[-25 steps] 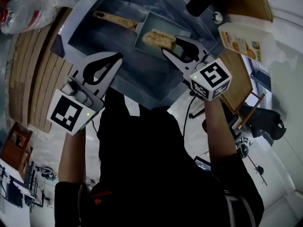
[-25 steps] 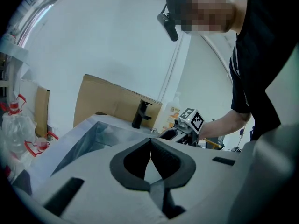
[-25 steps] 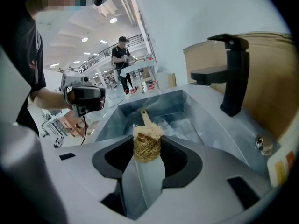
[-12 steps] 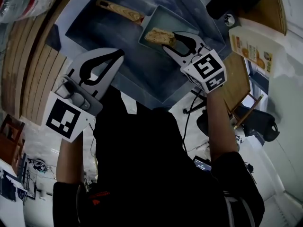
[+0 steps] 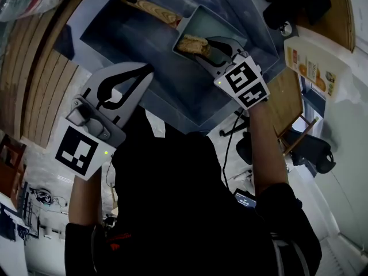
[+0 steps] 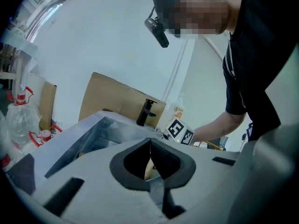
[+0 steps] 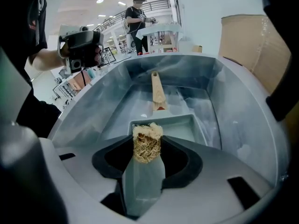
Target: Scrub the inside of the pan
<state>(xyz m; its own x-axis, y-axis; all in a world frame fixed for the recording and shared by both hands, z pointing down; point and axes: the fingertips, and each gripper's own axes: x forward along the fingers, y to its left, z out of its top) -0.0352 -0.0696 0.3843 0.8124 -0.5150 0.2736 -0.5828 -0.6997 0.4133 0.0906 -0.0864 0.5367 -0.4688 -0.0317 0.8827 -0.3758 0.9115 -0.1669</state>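
Pan (image 5: 217, 26) in sink (image 5: 138, 42); scrubber (image 5: 188, 42) inside, right claw (image 5: 202, 47) gripping.

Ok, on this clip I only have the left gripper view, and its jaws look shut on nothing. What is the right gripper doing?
Observer: The right gripper is shut on a scrubber, a tan fibrous pad.
Operator: Is the pad in the pan?
Observer: The head view shows it over the inside of the pan. I can't tell whether it touches the floor.
Operator: Who holds the pan?
Observer: Nobody. Its wooden handle lies free in the sink, pointing away from the right gripper.
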